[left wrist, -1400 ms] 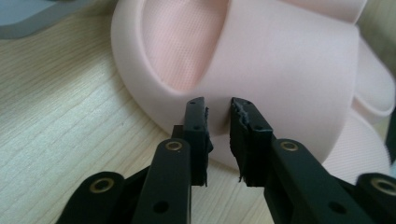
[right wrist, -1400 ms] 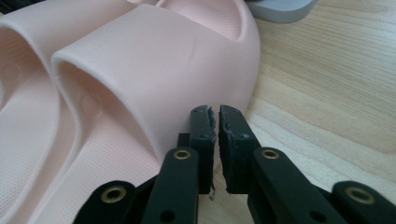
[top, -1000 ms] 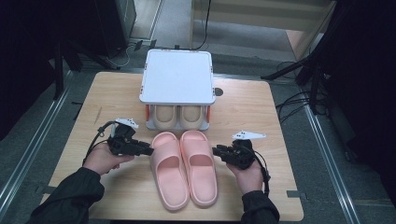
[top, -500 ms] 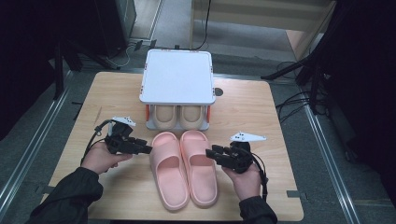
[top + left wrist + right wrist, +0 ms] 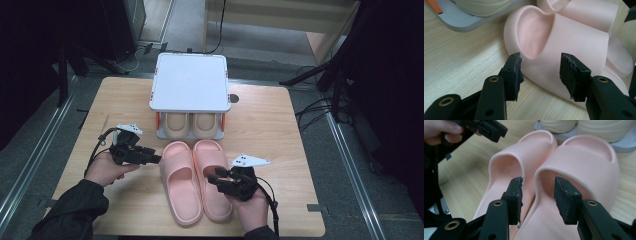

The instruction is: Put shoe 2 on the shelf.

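Note:
Two pink slippers lie side by side mid-table, toes toward the rack: the left slipper [image 5: 180, 185] and the right slipper [image 5: 214, 172]. My left gripper [image 5: 154, 159] sits at the left slipper's outer edge. Its jaws have just been opening and stand open in the left gripper view [image 5: 540, 72], with the slipper's side [image 5: 564, 37] just beyond the pads, untouched. My right gripper [image 5: 216, 179] hovers over the right slipper's heel. Its jaws have also just been opening and stand open [image 5: 537, 200], facing the strap's edge [image 5: 579, 165] with nothing pressed.
A shoe rack with a white top [image 5: 190, 82] stands at the table's back middle. A beige pair [image 5: 192, 125] sits on its lower shelf just beyond the pink toes. Bare wood lies left and right of the slippers. A small dark disc [image 5: 234, 98] rests beside the rack.
My right gripper has drawn back toward the near edge and leftward over the right slipper's heel. The left hand kept its place. Both pink slippers lie where they were.

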Demonstrator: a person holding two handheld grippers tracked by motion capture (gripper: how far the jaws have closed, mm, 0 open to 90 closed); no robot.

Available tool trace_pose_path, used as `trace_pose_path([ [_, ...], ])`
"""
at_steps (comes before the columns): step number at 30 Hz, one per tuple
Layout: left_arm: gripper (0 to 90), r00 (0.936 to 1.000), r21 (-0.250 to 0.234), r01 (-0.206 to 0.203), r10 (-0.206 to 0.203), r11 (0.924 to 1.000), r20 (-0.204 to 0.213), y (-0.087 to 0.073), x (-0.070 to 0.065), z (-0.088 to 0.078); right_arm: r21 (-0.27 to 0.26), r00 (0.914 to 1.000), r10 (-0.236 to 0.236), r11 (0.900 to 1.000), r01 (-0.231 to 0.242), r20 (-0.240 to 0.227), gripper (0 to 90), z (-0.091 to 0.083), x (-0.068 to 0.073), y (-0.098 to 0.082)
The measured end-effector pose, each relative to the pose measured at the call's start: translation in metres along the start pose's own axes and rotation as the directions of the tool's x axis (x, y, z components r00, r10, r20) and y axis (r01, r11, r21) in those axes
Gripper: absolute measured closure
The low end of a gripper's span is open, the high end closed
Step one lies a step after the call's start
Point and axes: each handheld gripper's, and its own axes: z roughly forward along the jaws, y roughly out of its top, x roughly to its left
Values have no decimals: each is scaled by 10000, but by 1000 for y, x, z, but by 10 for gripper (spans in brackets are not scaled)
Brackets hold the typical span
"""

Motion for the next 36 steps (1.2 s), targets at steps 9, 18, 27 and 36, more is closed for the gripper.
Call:
trace_pose_path([
  [9, 510, 10000, -28, -57, 57, 10000, -57, 0, 0, -1, -12, 9994, 106, 9999, -105, 317, 487, 26, 14, -6],
  [18, 501, 10000, -54, -16, 16, 10000, -46, 0, 1, -2, 112, 9943, 160, 9998, -172, 1052, 395, 60, 20, -5],
  [27, 506, 9998, -303, 147, -150, 9994, -123, 1, 2, -7, 24, 9837, 347, 9994, -356, 1767, 385, 76, 27, -3],
  [36, 512, 9998, -287, 165, -169, 9995, -130, 0, 3, -7, -78, 9762, 543, 9985, -539, 2101, 520, 78, 24, 0],
])
